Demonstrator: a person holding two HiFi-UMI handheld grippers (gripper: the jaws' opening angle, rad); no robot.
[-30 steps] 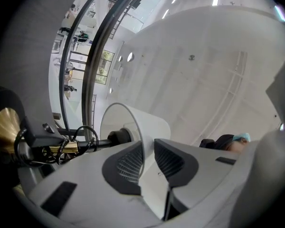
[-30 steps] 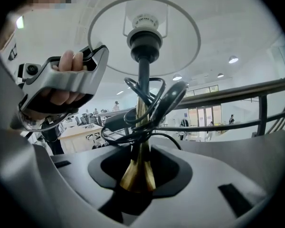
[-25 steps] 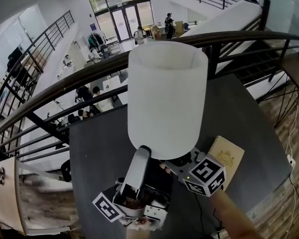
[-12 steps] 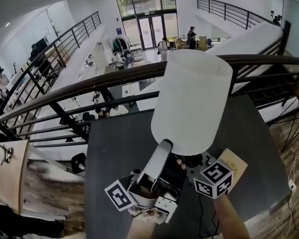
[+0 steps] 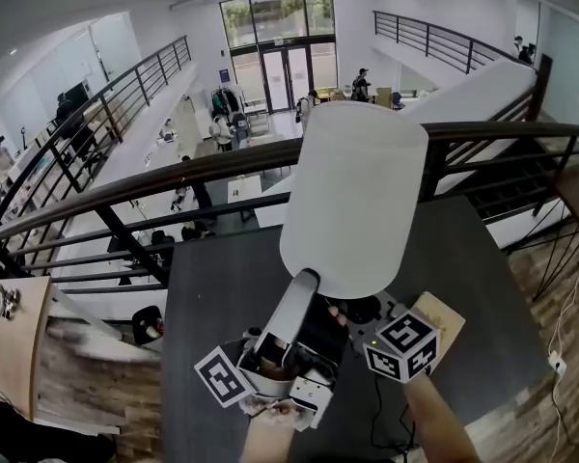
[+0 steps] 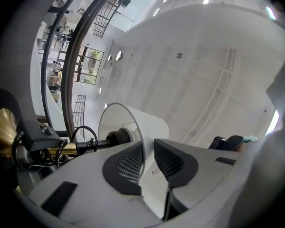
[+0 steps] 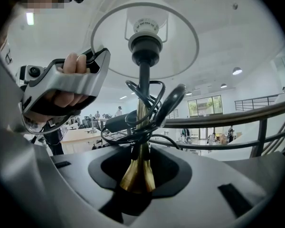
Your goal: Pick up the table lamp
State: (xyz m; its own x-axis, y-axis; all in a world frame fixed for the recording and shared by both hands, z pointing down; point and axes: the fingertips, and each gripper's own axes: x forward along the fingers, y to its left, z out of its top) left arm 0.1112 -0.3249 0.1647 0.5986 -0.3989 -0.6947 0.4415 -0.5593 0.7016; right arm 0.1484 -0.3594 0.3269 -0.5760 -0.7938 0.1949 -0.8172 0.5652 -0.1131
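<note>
The table lamp has a white drum shade point(image 5: 352, 201), a thin dark stem point(image 7: 143, 84) and a flared brass foot point(image 7: 137, 172). It hangs tilted above the dark table point(image 5: 212, 278). In the head view my left gripper point(image 5: 304, 280) reaches up to the shade's lower rim. In the left gripper view my left gripper point(image 6: 146, 163) is shut on the shade's thin wall point(image 6: 133, 127). My right gripper point(image 7: 137, 179) is shut on the brass foot. Its jaws are hidden under the shade in the head view, where only its marker cube point(image 5: 400, 345) shows. The black cord point(image 7: 147, 113) is looped round the stem.
A dark handrail point(image 5: 125, 186) runs just beyond the table's far edge, with an open hall far below. A tan booklet point(image 5: 442, 316) lies on the table to the right of the grippers. A cable trails off the table's near edge point(image 5: 376, 413).
Both grippers have risen together with the lamp, which stays in their hold. The shade now stands further right in the head view, and more of the hall shows.
</note>
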